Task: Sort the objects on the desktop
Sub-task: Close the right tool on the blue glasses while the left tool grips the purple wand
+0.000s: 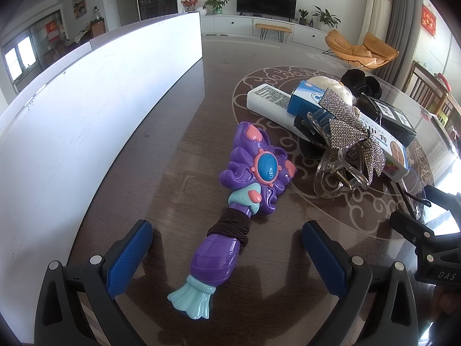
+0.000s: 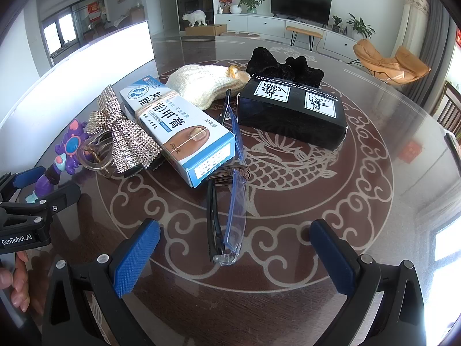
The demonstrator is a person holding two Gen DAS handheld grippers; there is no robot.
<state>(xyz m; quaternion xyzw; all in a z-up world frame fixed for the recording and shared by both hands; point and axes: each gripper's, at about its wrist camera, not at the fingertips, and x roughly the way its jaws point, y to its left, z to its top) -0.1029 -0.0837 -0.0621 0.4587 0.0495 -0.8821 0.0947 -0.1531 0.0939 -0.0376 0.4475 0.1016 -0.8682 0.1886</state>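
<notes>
The counter (image 2: 360, 190) is dark, glossy wood under a glass sheet, printed with pale scrollwork and a fish motif. One purple plastic toy wand (image 1: 230, 201) lies flat on it, moulded in petal shapes with a blue oval gem, pink tips and a teal fluted end; a brown elastic hair tie (image 1: 230, 226) is wound several times round its neck. The left gripper (image 1: 227, 256) hangs low over the wand's handle, its two blue ribbed fingers (image 1: 129, 255) spread wide, one on each side of the handle and touching nothing.

The right gripper (image 2: 234, 256) is likewise wide open and empty, its fingers (image 2: 137, 255) flanking one pair of folded glasses (image 2: 230, 210), clear blue-tinted lenses with black arms, bound near the hinge by a brown elastic band (image 2: 230, 171).

Behind the glasses sits a loose pile: one blue-and-white cardboard cream box (image 2: 178, 124) with a rubber band about it, one glossy black box (image 2: 291, 115) bearing two white pictogram labels, one cream knitted pouch (image 2: 201, 86), one black velvet scrunchie (image 2: 285, 63), one rhinestone-covered bow (image 2: 126, 135) and one clear plastic claw clip (image 2: 95, 152) with a metal spring. From the left camera a white rectangular block (image 1: 268, 101) with printed text shows beneath the cream box. A tall white panel (image 1: 86, 109) stands along the counter's left side.
</notes>
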